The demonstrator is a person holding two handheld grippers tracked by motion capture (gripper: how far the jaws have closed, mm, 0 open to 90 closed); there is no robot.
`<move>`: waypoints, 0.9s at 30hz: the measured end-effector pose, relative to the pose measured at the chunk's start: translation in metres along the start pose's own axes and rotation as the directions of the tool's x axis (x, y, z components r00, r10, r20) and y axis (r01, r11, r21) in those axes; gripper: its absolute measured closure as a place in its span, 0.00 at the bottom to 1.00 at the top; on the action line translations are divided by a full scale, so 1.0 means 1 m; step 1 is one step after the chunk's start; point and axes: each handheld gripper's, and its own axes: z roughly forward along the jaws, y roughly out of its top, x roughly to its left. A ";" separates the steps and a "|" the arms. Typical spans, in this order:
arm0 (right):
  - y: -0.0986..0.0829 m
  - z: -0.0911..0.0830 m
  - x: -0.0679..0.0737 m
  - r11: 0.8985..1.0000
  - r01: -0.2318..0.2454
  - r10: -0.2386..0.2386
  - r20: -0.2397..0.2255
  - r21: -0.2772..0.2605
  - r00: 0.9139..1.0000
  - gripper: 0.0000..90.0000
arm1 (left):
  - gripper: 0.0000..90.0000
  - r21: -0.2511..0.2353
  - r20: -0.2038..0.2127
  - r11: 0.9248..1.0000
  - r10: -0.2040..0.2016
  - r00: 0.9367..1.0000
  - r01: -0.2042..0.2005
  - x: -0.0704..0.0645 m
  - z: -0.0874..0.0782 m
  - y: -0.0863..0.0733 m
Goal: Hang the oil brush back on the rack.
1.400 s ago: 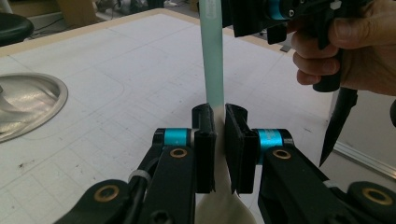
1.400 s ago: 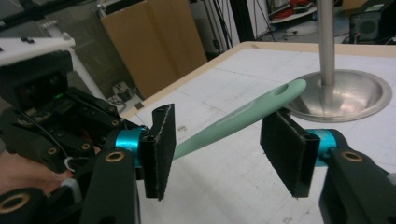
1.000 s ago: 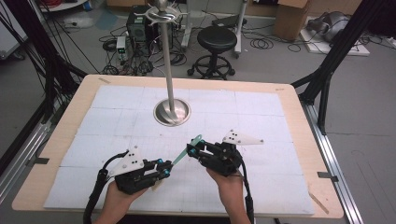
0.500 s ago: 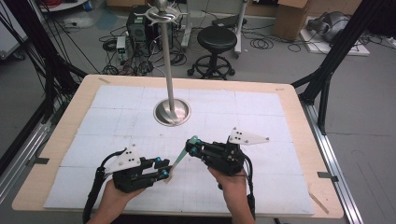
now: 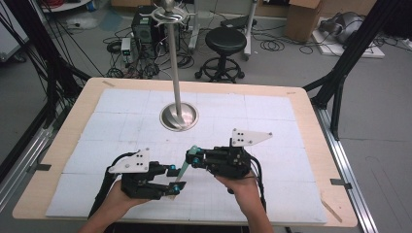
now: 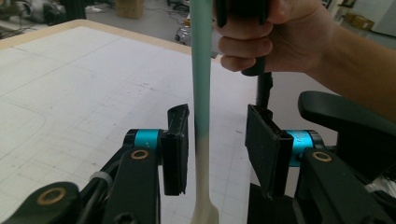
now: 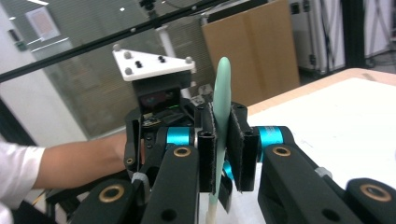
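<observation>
Right gripper point(image 7: 223, 154) clamped on teal spatula point(image 6: 201, 70); left gripper point(image 6: 219, 144) wide open around it, untouching; white mat point(image 5: 121, 131), cluttered workshop.

A slim teal spatula point(image 5: 183, 167) with a cream handle end slants above the table's near middle, held off the mat.

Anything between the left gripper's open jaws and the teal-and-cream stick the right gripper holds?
Nothing visible. The teal-and-cream stick already stands between the left gripper jaws, close to one pad, clear gap on the other side. The right gripper clamps it.
</observation>
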 end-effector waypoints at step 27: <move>0.001 -0.004 0.001 0.996 0.005 0.000 0.053 -0.095 0.999 0.42 | 0.94 -0.073 0.028 0.997 -0.031 0.999 0.033 0.017 -0.006 0.003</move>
